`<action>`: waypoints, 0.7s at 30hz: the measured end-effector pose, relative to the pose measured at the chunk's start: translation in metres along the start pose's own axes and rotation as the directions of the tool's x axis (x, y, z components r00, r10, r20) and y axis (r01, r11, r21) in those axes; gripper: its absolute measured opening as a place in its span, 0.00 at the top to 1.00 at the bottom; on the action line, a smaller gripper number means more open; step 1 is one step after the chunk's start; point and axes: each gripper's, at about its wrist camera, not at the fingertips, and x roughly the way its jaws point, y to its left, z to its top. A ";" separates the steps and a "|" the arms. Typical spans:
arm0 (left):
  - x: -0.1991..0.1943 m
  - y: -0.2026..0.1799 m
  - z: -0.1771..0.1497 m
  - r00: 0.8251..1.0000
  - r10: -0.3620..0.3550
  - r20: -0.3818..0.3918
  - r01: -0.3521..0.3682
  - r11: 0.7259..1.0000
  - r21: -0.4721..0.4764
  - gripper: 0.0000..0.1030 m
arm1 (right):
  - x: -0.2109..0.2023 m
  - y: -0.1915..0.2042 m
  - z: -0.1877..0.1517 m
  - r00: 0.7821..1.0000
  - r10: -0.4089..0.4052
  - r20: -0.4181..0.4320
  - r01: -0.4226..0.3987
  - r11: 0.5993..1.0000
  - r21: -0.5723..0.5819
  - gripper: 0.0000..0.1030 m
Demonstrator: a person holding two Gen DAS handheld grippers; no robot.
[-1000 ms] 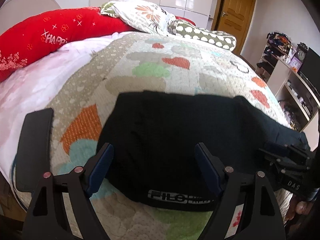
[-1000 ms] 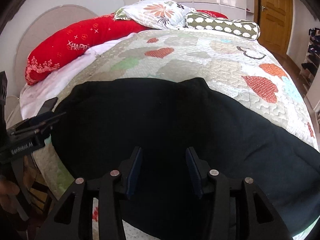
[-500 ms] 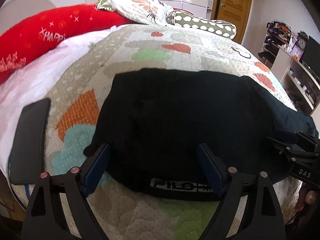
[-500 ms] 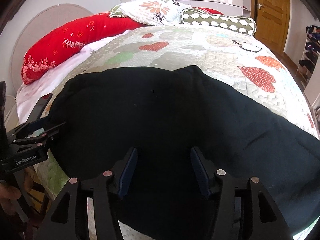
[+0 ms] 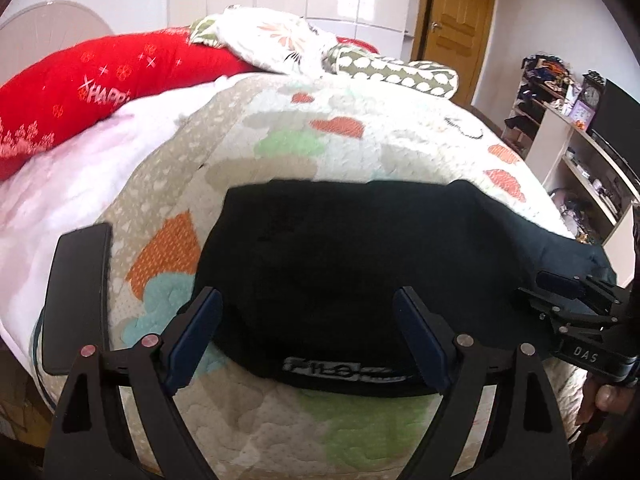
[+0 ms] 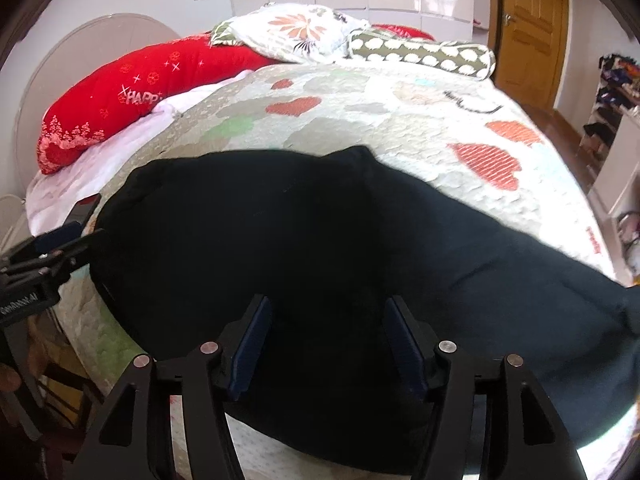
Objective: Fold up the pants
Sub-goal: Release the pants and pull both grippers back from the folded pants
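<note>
On the quilt [image 5: 360, 152], black pants [image 5: 340, 248] reach its near edge; both tools [image 5: 308, 332] [image 6: 326, 344] gape, empty.

A home bedroom: quilted bed [image 5: 360, 148], pillows [image 6: 304, 32], wooden door [image 6: 528, 20], cluttered shelves [image 5: 560, 120].
</note>
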 end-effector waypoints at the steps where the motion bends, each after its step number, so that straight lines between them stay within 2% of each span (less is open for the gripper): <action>1: -0.001 -0.003 0.002 1.000 -0.007 0.003 0.007 1.000 0.004 0.14 | -0.002 -0.003 0.000 1.000 -0.006 0.001 0.006 1.000 0.006 0.38; 11: 0.008 -0.061 0.009 0.993 -0.121 -0.018 0.122 0.986 0.116 0.15 | -0.020 -0.055 -0.020 0.998 -0.055 -0.011 0.055 0.992 0.113 0.36; 21: 0.021 -0.147 0.023 0.970 -0.232 -0.066 0.241 0.935 0.259 0.14 | -0.050 -0.118 -0.036 0.984 -0.178 -0.007 0.174 0.956 0.237 0.36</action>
